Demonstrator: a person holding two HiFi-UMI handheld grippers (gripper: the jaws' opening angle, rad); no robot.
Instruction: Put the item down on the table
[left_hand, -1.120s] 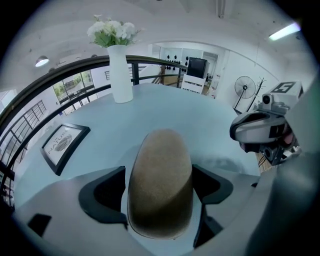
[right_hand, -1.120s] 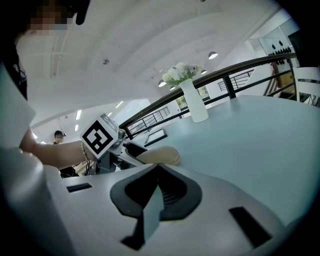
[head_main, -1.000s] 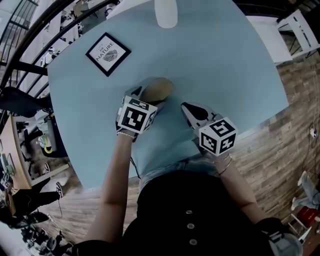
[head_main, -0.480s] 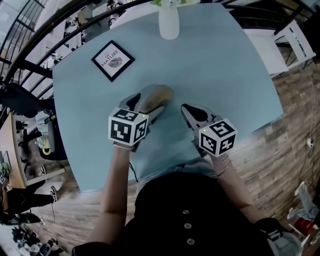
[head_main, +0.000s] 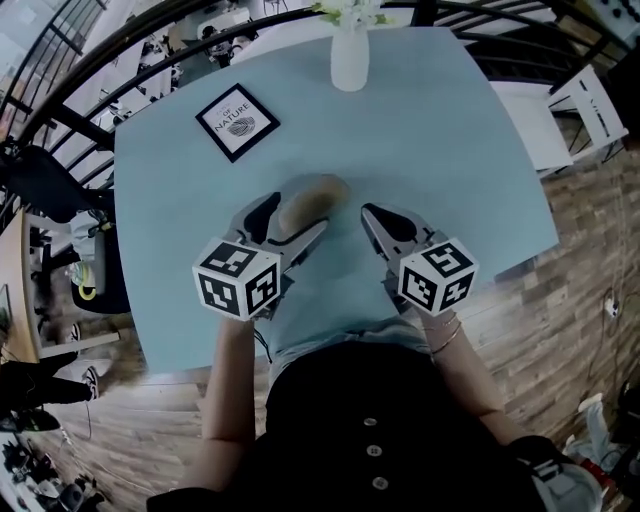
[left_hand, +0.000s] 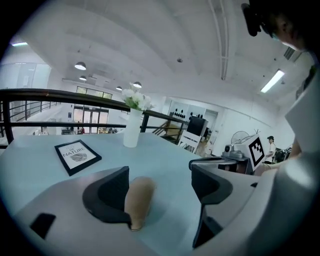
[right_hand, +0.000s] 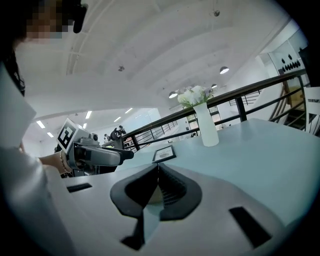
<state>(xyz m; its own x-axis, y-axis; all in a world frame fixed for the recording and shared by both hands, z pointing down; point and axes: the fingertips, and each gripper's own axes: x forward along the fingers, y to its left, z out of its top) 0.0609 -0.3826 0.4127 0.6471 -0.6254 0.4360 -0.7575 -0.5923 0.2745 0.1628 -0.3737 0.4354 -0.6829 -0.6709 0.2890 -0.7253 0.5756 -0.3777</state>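
A tan oblong item (head_main: 312, 195) lies on the light blue table (head_main: 450, 150). My left gripper (head_main: 292, 222) is open around its near end, one jaw on each side. In the left gripper view the item (left_hand: 138, 197) rests on the tabletop close to the left jaw, with a wide gap to the other jaw of the left gripper (left_hand: 160, 172). My right gripper (head_main: 370, 213) is shut on nothing, hovering to the right of the item and apart from it. In its own view the right gripper (right_hand: 158, 167) has its jaws pressed together.
A white vase (head_main: 350, 58) with flowers stands at the table's far edge. A black-framed card (head_main: 237, 122) lies at the far left. A white chair (head_main: 590, 95) stands beyond the right edge, over wooden floor. A black railing curves behind the table.
My left gripper has drawn back toward the person while the item stays lying on the table. The right gripper has hardly moved.
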